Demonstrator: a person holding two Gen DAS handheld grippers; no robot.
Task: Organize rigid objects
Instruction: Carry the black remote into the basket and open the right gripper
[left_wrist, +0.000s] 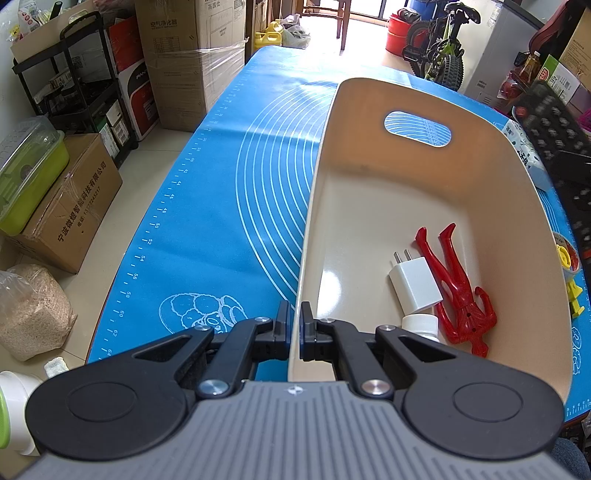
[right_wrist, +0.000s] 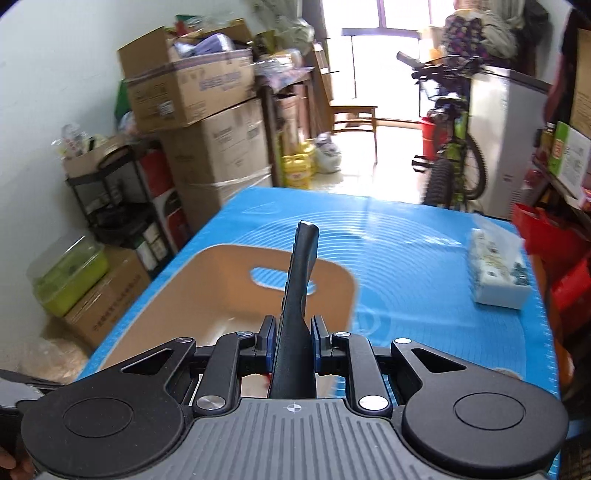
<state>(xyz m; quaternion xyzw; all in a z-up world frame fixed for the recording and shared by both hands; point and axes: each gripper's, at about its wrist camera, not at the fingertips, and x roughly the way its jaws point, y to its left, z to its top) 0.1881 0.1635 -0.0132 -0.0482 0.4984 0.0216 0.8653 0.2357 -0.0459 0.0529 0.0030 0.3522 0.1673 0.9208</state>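
Beige bin (left_wrist: 369, 155) holding white charger (left_wrist: 415, 284), red figure (left_wrist: 461, 291), left jaws clamping its rim, right jaws gripping black remote (right_wrist: 299, 295).

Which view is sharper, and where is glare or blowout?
Left wrist: sharp; doorway blown out, glare spot on the glossy beige plastic bin floor. Right wrist: motion-blurred, window overexposed; the black remote in the right gripper stays fairly crisp.

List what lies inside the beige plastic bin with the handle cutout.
Inside the beige plastic bin: a white plug charger, a red plastic figure and a white-capped bottle, mostly hidden behind the left gripper. The near corner is covered.
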